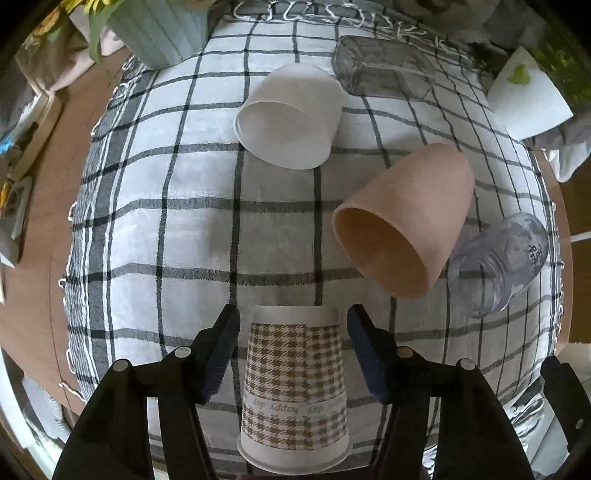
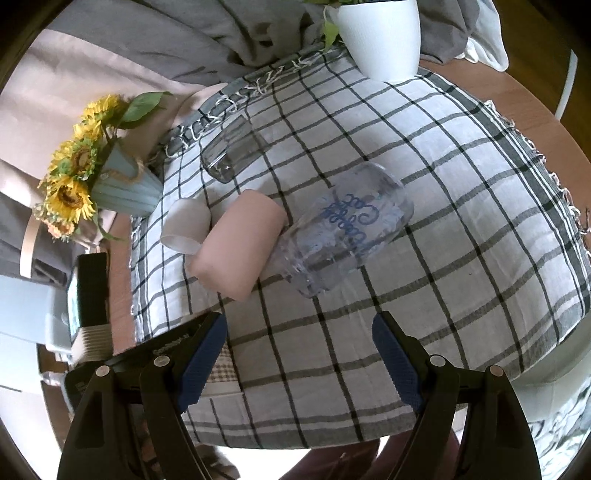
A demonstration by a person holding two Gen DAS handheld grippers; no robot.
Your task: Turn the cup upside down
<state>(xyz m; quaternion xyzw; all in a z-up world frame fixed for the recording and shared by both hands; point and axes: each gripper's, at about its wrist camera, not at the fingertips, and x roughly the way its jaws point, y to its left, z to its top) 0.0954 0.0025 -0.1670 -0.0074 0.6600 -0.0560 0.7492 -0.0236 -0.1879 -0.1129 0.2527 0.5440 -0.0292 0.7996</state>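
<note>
A houndstooth paper cup (image 1: 293,387) stands upside down on the checked cloth (image 1: 155,221), between the fingers of my left gripper (image 1: 291,325). The jaws are open and stand a little clear of the cup on both sides. A pink cup (image 1: 406,218), a white cup (image 1: 291,114), a clear jar (image 1: 498,258) and a clear glass (image 1: 384,68) lie on their sides. My right gripper (image 2: 299,332) is open and empty above the cloth's near edge, with the jar (image 2: 343,229) and pink cup (image 2: 240,243) ahead. A sliver of the houndstooth cup (image 2: 221,369) shows behind its left finger.
A blue pot of sunflowers (image 2: 122,188) stands at the cloth's far left corner, a white pot (image 2: 380,33) at the far edge. The round wooden table (image 1: 40,229) shows around the cloth. Boxes and a dark device (image 2: 88,291) sit at the left.
</note>
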